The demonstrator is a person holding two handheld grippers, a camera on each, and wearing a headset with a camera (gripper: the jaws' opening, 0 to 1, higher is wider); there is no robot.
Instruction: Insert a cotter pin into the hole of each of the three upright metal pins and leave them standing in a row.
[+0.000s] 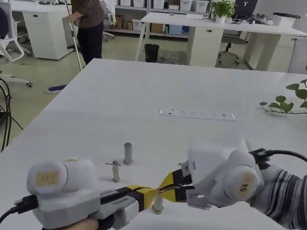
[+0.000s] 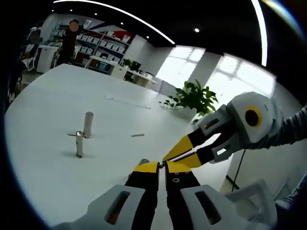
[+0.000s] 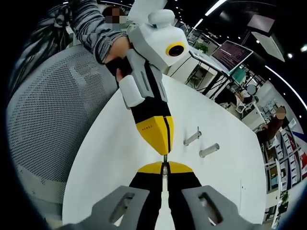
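Three metal pins stand on the white table (image 1: 144,96). The far pin (image 1: 127,153) (image 2: 88,124) (image 3: 209,150) is bare. The middle pin (image 1: 115,171) (image 2: 79,143) (image 3: 193,138) has a cotter pin through its top. The near pin (image 1: 157,203) stands just below both grippers' tips. My left gripper (image 1: 152,192) (image 2: 161,166) and right gripper (image 1: 161,189) (image 3: 164,168) meet tip to tip. Both are shut on a thin cotter pin (image 3: 164,160) that bridges them. Another cotter pin (image 2: 137,135) lies loose on the table.
A white power strip (image 1: 197,114) lies mid-table, and plant leaves (image 1: 287,103) reach in at the right edge. A person (image 1: 88,24) stands among desks beyond the table. The table's near edge is close under the grippers.
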